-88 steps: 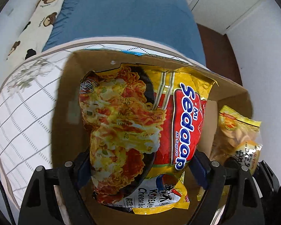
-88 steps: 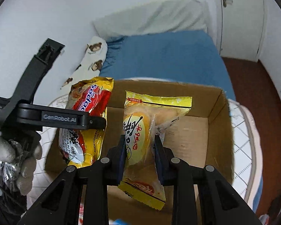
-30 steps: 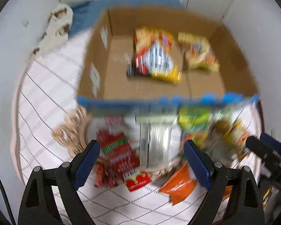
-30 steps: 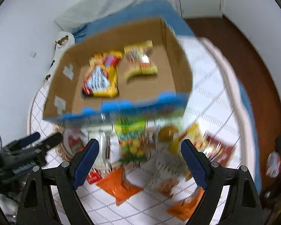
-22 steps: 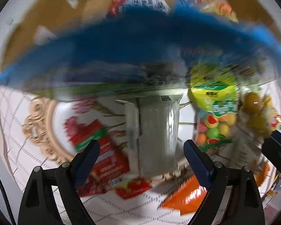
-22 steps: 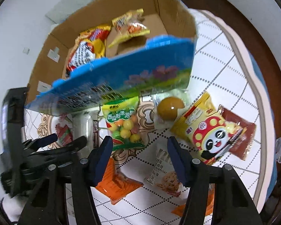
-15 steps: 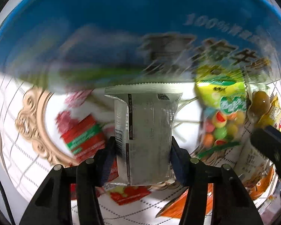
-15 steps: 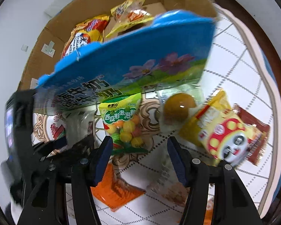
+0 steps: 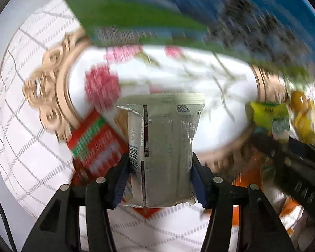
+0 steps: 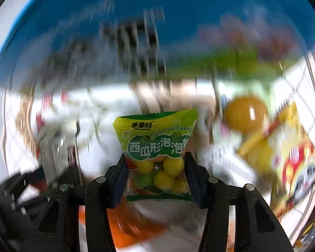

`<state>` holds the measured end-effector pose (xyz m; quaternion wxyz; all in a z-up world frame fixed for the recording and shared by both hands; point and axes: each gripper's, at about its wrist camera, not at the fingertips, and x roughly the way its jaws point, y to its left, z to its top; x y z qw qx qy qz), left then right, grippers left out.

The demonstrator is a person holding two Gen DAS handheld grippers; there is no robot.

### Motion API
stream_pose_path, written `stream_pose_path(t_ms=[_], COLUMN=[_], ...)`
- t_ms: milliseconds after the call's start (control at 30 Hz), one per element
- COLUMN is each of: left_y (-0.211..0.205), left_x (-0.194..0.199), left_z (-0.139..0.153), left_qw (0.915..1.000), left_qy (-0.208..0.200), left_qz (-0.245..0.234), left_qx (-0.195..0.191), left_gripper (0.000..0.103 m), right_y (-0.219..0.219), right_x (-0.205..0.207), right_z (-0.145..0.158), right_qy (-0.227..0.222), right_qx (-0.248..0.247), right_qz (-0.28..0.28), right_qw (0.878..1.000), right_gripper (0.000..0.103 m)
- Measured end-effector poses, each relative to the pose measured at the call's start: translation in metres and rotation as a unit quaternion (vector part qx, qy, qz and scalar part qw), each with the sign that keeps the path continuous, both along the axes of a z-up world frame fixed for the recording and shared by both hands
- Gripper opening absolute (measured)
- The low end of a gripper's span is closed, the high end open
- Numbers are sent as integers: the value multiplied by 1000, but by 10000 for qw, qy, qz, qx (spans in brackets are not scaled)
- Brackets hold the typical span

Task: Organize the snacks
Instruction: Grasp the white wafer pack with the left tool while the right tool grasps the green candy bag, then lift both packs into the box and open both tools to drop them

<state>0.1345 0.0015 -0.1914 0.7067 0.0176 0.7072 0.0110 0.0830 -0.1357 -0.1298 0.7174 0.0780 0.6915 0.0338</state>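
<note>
My left hand-held gripper [image 9: 160,174] pinches a silver packet [image 9: 161,147] above the table [image 9: 31,138] before the blurred blue box [image 9: 199,10], while my right hand-held gripper [image 10: 155,178] clamps a green candy bag [image 10: 157,151], near a yellow panda bag [image 10: 287,159].

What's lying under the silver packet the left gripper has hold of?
Beneath the silver packet, gripped by the left gripper, a red packet pokes out at its left, lying on the patterned tablecloth. Whatever lies directly beneath the packet is covered, and motion blur hides detail.
</note>
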Motion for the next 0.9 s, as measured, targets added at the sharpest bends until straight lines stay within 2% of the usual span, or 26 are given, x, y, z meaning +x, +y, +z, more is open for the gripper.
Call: stream_pose_path(t_ms=[133,233,300,433,567,733,900], left_y=[-8,-15,-21,-36,-46,-61,-64], left_x=[-29,-37,-36,-34,-36,-47,-59], left_z=[-4,-11,-18,-29,-27,-5,41], left_qw=[9998,9995,9992,9987,9987,9987,9974], left_qy=[129,117,149,65,-52,-198,-602], left_qz=[-168,-260,-298,-354,-325,-277,-264], left_qx=[4,124,200,355,395,388,299], left_gripper=[52,54,58,58,58,57,57], right_y=[-6,-7,-6,-8,-5,-2,-1], right_x=[-43,-62,-66,-64,-64,-81,-92], right_z=[-5,-8,-9,-12,-13,-10,21], right_qy=[381,429,395,351,314,139,-242], right_qx=[20,-86,-151,-227,-280,-299,-273], right_qz=[221,313,289,240,296,320,329], right_qw=[9990,9986,9987,9988,9987,9989,9988], right_gripper=[53,54,54,55,55,54,53])
